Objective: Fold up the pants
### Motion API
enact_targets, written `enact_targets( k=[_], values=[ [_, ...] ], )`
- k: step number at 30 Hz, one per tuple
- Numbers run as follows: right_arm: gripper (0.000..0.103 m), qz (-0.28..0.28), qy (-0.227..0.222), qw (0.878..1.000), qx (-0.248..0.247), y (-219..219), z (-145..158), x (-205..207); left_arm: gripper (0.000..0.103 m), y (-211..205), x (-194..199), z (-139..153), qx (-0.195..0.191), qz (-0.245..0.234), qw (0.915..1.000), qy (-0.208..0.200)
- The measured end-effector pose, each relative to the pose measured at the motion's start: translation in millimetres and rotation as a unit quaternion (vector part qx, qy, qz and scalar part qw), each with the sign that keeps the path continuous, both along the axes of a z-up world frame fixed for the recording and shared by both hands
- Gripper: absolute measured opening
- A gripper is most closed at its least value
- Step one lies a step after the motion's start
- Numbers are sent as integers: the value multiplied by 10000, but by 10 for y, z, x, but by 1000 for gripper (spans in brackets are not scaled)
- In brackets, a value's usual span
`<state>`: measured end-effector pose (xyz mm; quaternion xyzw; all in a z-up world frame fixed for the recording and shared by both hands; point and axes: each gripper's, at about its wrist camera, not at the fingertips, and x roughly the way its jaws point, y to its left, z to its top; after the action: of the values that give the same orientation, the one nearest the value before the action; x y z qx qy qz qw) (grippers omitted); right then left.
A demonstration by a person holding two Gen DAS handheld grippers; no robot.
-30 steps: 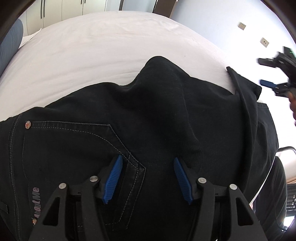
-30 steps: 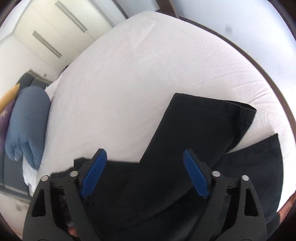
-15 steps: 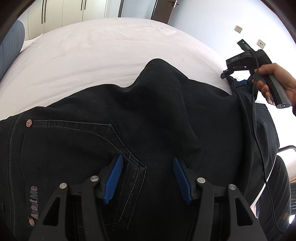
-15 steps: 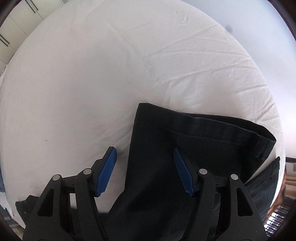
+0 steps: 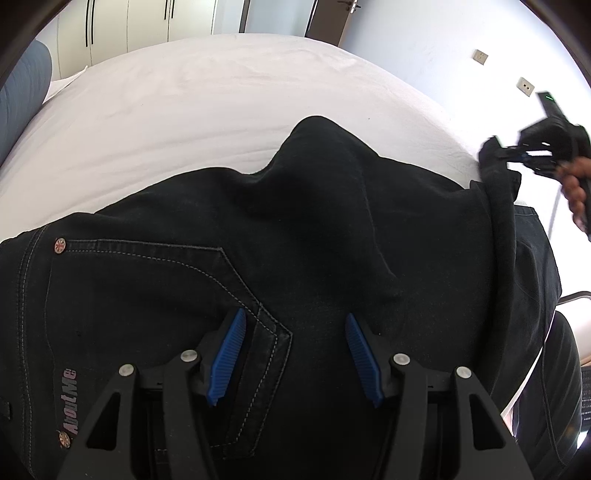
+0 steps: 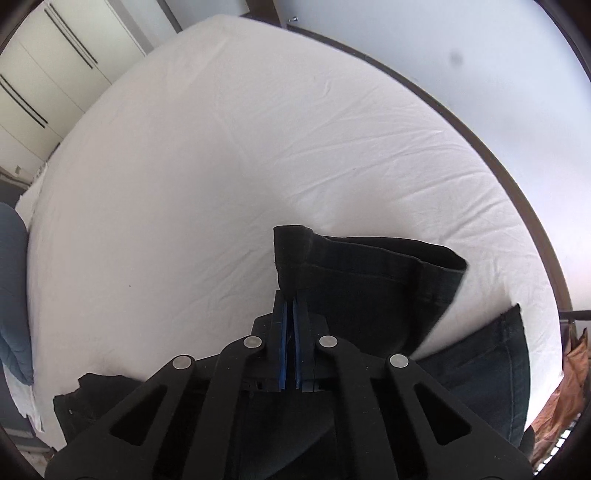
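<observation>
Black pants (image 5: pixel 295 240) lie on a white bed (image 5: pixel 221 96), seat side up, with a stitched back pocket (image 5: pixel 147 280) at the left. My left gripper (image 5: pixel 293 321) is open and hovers just over the pocket's corner. My right gripper (image 6: pixel 290 302) is shut on the hem corner of the upper leg (image 6: pixel 369 280) and lifts it off the sheet (image 6: pixel 258 147). The other leg's hem (image 6: pixel 491 354) lies flat to the right. The left wrist view also shows the right gripper (image 5: pixel 517 157) at the far right, holding the leg end.
A blue-grey pillow (image 6: pixel 11 295) lies at the bed's left side. White wardrobe doors (image 5: pixel 129 26) stand beyond the bed. A dark bed frame (image 6: pixel 517 184) borders a pale wall. An orange cloth (image 6: pixel 569 376) hangs at the right.
My right gripper has closed from open onto the hem corner of the upper pant leg and raised it. My left gripper has stayed open over the pocket.
</observation>
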<state>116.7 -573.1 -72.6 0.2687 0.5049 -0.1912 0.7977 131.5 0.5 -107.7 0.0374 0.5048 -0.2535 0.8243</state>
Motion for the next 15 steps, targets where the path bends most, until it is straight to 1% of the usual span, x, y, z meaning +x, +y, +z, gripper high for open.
enact_targets(
  k=[1,4,7,9,11,14,15],
  values=[
    [1,-77,-247,9996,80,-53,97,-170,58,-10,7,3,22,10,10000,18],
    [1,-317,-758,9966,96,-192,347,-674,58,-48,30,15,112,29,9999,68],
    [1,-713,-1193,9900,234,-303,502,-1259,58,-92,64,16,211,54,9997,145],
    [1,-988,-1343,9852,386,-519,444,-1806,58,-120,90,21,259,76,9994,197],
    [1,-1190,-1343,9825,494,-413,303,-2198,58,-140,118,23,286,100,9992,249],
    [1,-1525,-1286,9778,636,-495,32,-2670,59,-170,164,27,329,157,9988,328],
    [1,-1662,-1252,9754,734,-447,-76,-2832,59,-188,179,32,358,184,9986,351]
  ],
)
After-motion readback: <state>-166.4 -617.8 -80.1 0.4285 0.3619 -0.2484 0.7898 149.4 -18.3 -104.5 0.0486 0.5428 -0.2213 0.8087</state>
